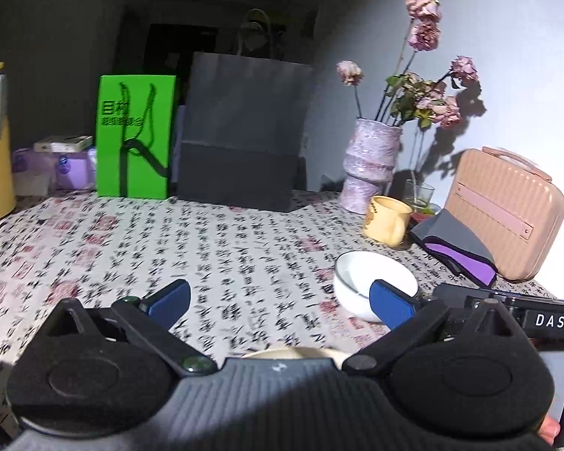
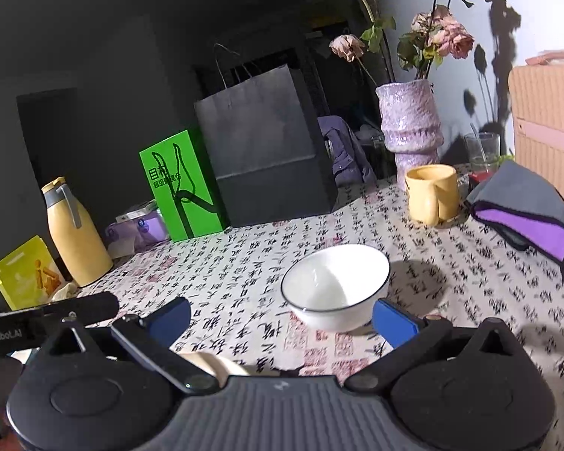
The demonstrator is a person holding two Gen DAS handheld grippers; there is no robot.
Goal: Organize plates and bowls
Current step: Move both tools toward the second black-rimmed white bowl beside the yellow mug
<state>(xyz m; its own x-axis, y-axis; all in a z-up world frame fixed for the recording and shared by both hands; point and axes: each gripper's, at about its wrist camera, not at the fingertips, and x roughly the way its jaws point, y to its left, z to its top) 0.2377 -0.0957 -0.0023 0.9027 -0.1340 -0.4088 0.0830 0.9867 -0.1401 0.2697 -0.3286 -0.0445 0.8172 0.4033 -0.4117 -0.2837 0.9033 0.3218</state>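
— Left wrist view: left gripper [image 1: 282, 300] spread wide, blue fingers [image 1: 171, 298] holding nothing, hanging over a tablecloth [image 1: 94, 248] printed with black script and red stamps. White bowl [image 1: 372, 282] upright on the cloth, just behind the right-hand finger, partly hidden by it.

— Right wrist view: right gripper [image 2: 282, 319] also spread wide, empty. Same bowl [image 2: 334, 285] ahead, nearer the right-hand finger [image 2: 393, 321] than the left-hand one; thin dark line around the rim, nothing visible inside.

— Behind the bowl?

— Yellow mug [image 2: 432, 193] near a purple vase [image 2: 411, 127] of dried roses [image 2: 447, 34]. Folded grey-and-purple cloth [image 2: 526, 210] to the right of the mug, leaning against a pink ribbed case [image 2: 545, 131]. Drinking glass [image 2: 481, 148] between vase and case.

— Farther back?

— Dark paper bag [image 1: 240, 131] standing upright, green bag [image 1: 135, 135] just beside it. Yellow flask [image 2: 75, 233] well to the left, a yellow packet [image 2: 26, 274] next to it.

— Plates?

— A pale curved edge [image 1: 293, 353] showing just above the left gripper body; cannot tell what.
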